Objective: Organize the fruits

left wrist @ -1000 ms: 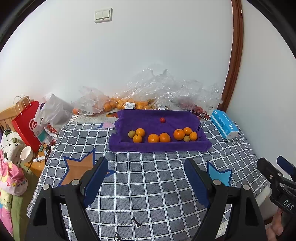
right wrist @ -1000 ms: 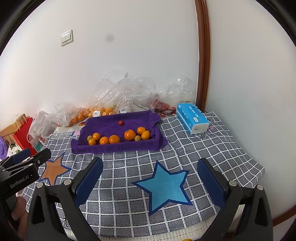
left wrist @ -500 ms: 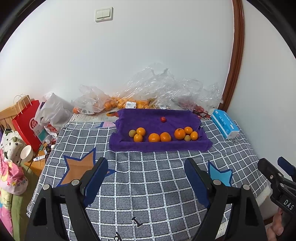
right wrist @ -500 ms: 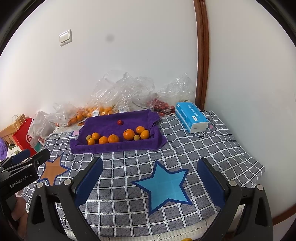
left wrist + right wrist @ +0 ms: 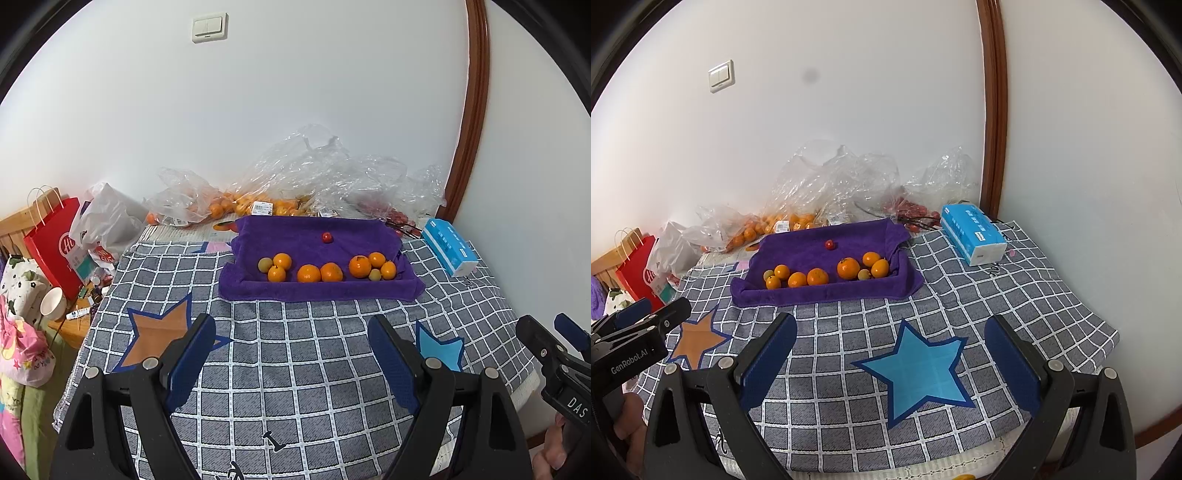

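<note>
— So, how do the tongs stand?

— Both are spread wide and hold nothing. The left gripper [image 5: 291,334] has its blue pads [image 5: 190,360] well apart above the checked cloth [image 5: 295,369], with only bare cloth showing between them. The right gripper [image 5: 890,334] is just as wide, and the blue star patch [image 5: 919,369] lies in the gap between its fingers. Neither touches any fruit; both are well short of it.

— Where is the fruit?

— On the purple towel [image 5: 317,291], which is folded up into a shallow tray at the far side of the cloth, near the wall.

— Count it for me.

— Seven oranges [image 5: 308,273] in a loose row along the towel's near edge: two at the left, two in the middle, three at the right. Two small yellow-green fruits [image 5: 265,264], one at the left end of the row, one among the right three. One small red fruit [image 5: 326,237] alone, farther back on the towel.

— Anything else about?

— Clear plastic bags [image 5: 332,177] heaped behind the towel, with more oranges and some red fruit inside; too bunched to count. One blue tissue pack [image 5: 973,236] to the right of the towel. One orange star patch [image 5: 159,332] on the cloth's left. One red paper bag [image 5: 55,243] off the left edge.
</note>
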Demonstrator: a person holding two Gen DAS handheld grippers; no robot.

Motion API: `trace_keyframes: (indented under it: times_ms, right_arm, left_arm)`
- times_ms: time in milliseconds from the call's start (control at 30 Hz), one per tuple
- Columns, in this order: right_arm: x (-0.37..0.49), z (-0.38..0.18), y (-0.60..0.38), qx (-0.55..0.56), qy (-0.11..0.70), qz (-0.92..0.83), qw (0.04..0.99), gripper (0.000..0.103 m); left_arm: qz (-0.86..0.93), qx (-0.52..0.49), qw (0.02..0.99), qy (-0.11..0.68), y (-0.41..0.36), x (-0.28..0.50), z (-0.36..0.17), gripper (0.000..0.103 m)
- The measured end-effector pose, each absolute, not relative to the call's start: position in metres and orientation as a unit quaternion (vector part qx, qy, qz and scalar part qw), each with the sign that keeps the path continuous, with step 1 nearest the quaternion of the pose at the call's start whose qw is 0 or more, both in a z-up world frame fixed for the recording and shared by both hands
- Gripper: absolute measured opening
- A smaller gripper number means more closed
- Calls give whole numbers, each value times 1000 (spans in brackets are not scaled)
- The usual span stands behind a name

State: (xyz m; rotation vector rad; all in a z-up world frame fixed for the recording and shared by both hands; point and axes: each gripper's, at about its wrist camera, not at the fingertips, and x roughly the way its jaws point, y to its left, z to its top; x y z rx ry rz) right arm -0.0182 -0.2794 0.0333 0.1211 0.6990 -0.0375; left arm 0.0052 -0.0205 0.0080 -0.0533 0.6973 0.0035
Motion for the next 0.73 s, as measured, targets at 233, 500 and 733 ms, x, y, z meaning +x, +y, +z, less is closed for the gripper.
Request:
trace_keyframes:
  times_ms: [233, 500, 733]
  right_arm:
    - [-18, 33, -280, 59, 342, -18, 937, 100]
    - [-19, 33, -277, 60, 342, -21, 938, 100]
    - [-18, 34, -277, 61, 340, -20, 938, 100]
  left_arm:
    - [1, -26, 939, 343, -19, 5, 7, 84]
    - [2, -26, 939, 343, -18, 5, 7, 84]
    - [4, -25, 940, 339, -17, 3, 5, 84]
